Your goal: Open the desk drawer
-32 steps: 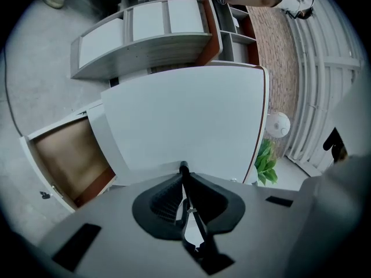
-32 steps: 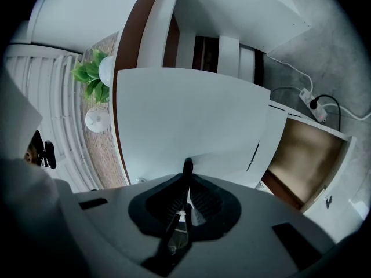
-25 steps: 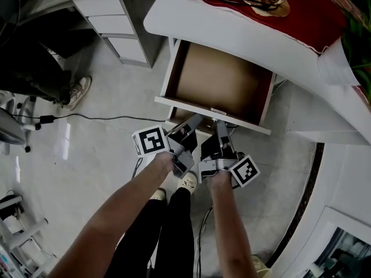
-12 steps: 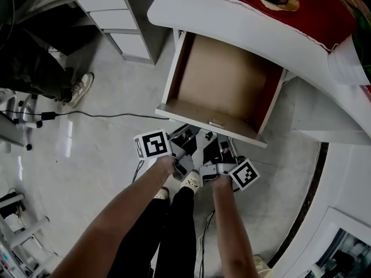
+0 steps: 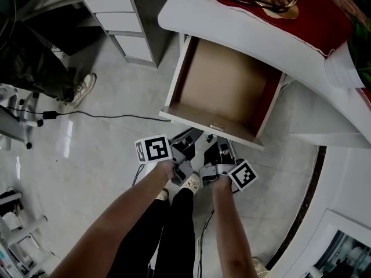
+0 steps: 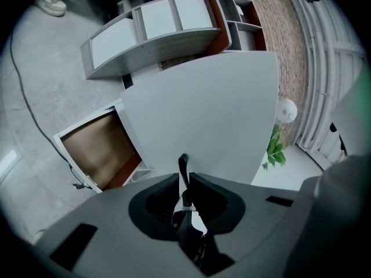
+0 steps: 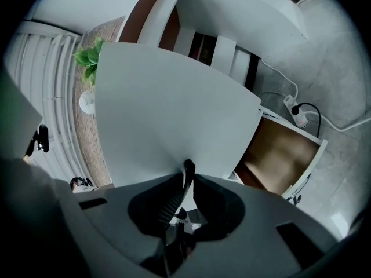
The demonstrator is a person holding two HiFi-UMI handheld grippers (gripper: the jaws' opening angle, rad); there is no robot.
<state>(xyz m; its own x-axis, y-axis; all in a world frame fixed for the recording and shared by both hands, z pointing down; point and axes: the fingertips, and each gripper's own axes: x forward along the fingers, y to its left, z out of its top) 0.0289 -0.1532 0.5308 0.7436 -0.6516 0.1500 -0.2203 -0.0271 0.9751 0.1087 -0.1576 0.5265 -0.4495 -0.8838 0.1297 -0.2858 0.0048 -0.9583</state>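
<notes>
The desk drawer (image 5: 223, 86) stands pulled out from under the white desk (image 5: 243, 30), its brown bottom bare and its white front panel (image 5: 197, 119) facing me. A small handle (image 5: 217, 127) sits at the panel's middle. My left gripper (image 5: 196, 134) and right gripper (image 5: 222, 145) hang side by side just below the front panel, apart from it. Both are shut with nothing between the jaws. In the left gripper view the shut left gripper (image 6: 183, 158) points at the desk top (image 6: 203, 109), drawer (image 6: 98, 152) at left. The right gripper (image 7: 188, 165) sees the drawer (image 7: 284, 152) at right.
A grey drawer cabinet (image 5: 124, 25) stands at the back left. A black cable (image 5: 98, 116) crosses the floor, and a power strip (image 7: 293, 106) lies by the desk. A red cloth (image 5: 301, 7) covers the desk top. My legs and shoes (image 5: 188, 181) are under the grippers.
Both grippers have come off the drawer front and drawn back toward me, a little lower. The drawer shows slightly further out than a second ago.
</notes>
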